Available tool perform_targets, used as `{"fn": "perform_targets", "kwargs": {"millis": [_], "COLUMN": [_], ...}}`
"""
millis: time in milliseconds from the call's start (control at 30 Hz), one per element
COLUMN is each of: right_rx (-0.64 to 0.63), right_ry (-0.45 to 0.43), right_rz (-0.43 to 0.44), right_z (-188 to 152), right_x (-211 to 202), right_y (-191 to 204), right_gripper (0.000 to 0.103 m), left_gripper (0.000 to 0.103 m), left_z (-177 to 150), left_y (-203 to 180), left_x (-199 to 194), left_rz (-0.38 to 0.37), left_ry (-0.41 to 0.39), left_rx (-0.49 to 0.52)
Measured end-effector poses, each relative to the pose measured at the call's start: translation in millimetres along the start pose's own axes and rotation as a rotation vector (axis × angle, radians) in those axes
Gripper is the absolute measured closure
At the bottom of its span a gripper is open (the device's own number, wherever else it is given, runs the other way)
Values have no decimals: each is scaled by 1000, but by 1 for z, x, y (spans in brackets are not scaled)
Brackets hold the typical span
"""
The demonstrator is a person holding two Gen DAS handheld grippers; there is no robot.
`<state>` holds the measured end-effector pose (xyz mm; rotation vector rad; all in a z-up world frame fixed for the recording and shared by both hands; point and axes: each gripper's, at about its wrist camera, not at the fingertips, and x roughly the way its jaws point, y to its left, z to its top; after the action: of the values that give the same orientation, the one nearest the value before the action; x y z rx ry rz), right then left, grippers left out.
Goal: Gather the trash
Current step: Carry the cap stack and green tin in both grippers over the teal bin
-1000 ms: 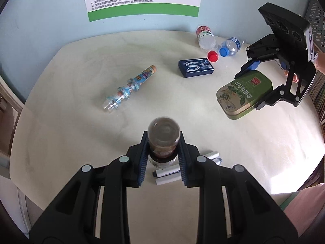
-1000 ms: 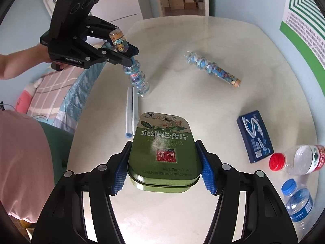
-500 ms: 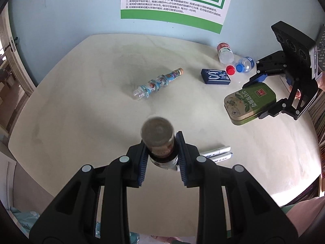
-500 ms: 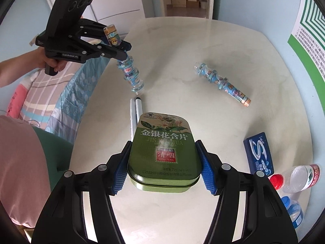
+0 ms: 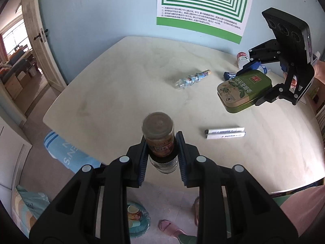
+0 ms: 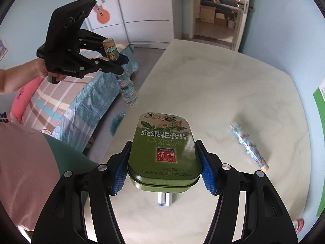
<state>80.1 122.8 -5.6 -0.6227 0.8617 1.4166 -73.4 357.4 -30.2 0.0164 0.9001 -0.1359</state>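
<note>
My left gripper [image 5: 161,142] is shut on a clear ribbed tube [image 5: 158,126] with a colourful label, held above the near edge of the pale table [image 5: 132,81]. The right wrist view shows that same left gripper [image 6: 113,61] and the tube [image 6: 127,89] hanging beside the table, over the bed. A green tin [image 6: 162,130] sits flat between the blue pads of my right gripper [image 6: 164,142], lifted above the table. Seen from the left wrist, the right gripper [image 5: 250,84] and the green tin [image 5: 243,89] are at the right. A second tube [image 5: 193,79] lies on the table.
Two white markers [image 5: 224,133] lie side by side near the front. A blue box [image 5: 228,75] and a water bottle [image 5: 241,58] sit at the back right. On the floor below are a teal bin [image 5: 138,217] and slippers [image 5: 168,227]. A bed [image 6: 81,101] flanks the table.
Both grippers have risen and pulled back from the table's middle with their loads. The left one now hangs over the table's edge, with the floor showing under it.
</note>
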Motion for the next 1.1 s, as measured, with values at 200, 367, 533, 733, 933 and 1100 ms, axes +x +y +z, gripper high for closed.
{"fn": "perform_targets", "kwargs": {"millis": [200,367,533,733,933,1100], "right_rx": [-128,-192,-196,-186,-123,-65], "right_ry": [29,49,69,148,216,271], "right_rz": [90,183,285,333,368,404], "right_z": [55,95,127,152,163,149], "right_x": [50,96,151,220,291,357], "right_y": [48,91,134,184,212,225], "right_gripper": [41,41,41,41,41,41], "left_gripper": [79,79,79,79,79,79], "left_z": [-70,-135,-197,-252,-290,-325], "left_y": [46,84,121,153,179,201], "left_x": [-33,-54,-59,-52,-28,17], "left_rz": [103,175,206,207,182,135], "left_ry": [64,96,144,198,262,330], "left_rx": [-111,-237,-380,-478,-519,-515]}}
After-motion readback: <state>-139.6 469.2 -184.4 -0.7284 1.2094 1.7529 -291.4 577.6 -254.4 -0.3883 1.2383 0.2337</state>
